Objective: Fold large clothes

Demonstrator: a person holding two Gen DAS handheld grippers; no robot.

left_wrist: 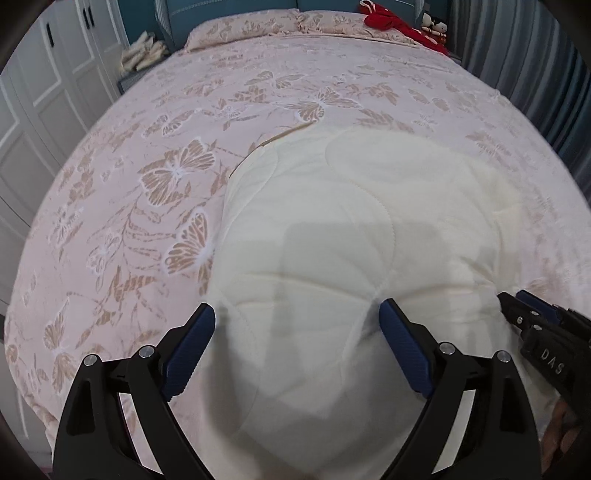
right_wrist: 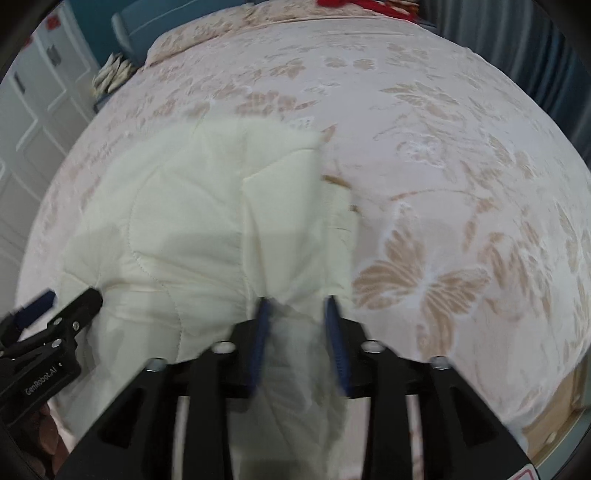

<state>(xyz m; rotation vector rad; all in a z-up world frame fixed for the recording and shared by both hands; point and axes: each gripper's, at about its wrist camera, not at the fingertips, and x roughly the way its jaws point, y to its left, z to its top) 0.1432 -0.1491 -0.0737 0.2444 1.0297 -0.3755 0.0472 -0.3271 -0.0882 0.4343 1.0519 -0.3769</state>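
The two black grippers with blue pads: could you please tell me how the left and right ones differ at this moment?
The left gripper has its jaws spread wide over the cream quilted garment; the right gripper has its jaws drawn in close, with a fold of that cloth between them. The left gripper sits at the garment's near left part, the right at its right edge. Both hover over the pink butterfly-patterned bedspread.

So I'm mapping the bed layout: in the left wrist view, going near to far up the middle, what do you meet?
Left gripper, its jaws wide open → cream quilted garment → pink butterfly bedspread → matching pillows → blue headboard.
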